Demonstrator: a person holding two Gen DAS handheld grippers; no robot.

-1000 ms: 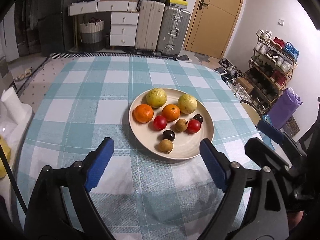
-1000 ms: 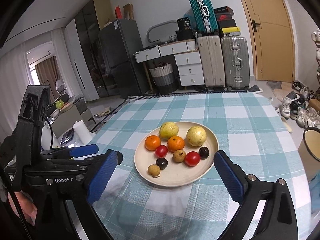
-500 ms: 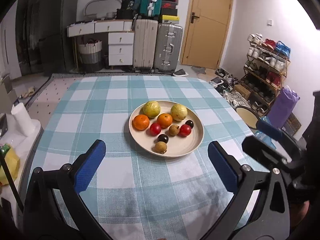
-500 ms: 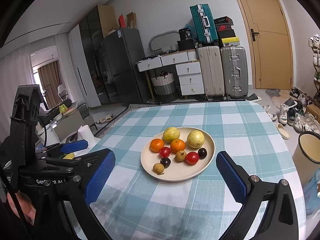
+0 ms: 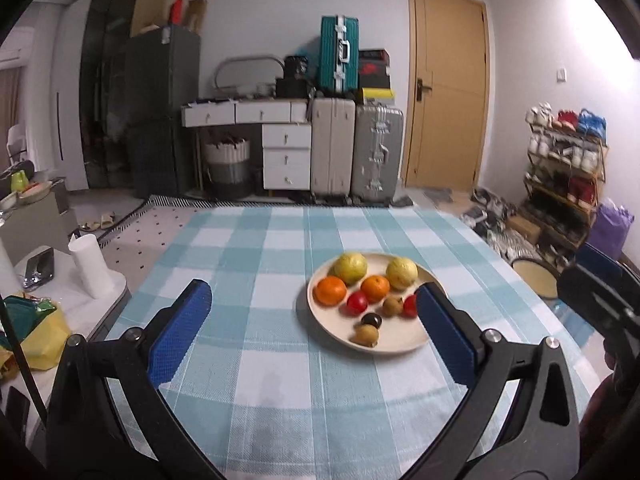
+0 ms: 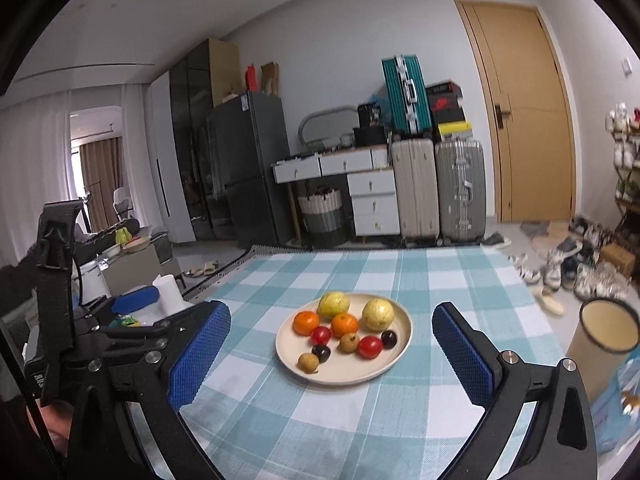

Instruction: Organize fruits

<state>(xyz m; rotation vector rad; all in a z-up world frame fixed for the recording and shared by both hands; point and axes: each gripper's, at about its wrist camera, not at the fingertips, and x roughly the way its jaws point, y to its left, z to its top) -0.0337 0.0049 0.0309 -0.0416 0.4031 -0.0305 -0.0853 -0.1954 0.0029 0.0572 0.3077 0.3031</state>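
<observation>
A lived-in room: a table under a blue-and-white checked cloth, with suitcases, a white drawer unit and a tan door along the far wall. On the cloth sits a cream plate holding the fruit. Read as a clock face in the right wrist view, two yellow-green guavas lie at about 11 and 1, two oranges at 10 and near the centre, a red tomato at 4 with a second one just left of centre, a dark plum at 3, another at 7, and a brown longan at 8 (a second longan sits mid-plate).

The right gripper hangs above the near edge of the table, its blue pads spread wide to either side of the plate, holding nothing. The left gripper is likewise spread as wide as it goes and empty; in its own view the plate lies at 2 o'clock, partly behind the right-hand pad.
</observation>
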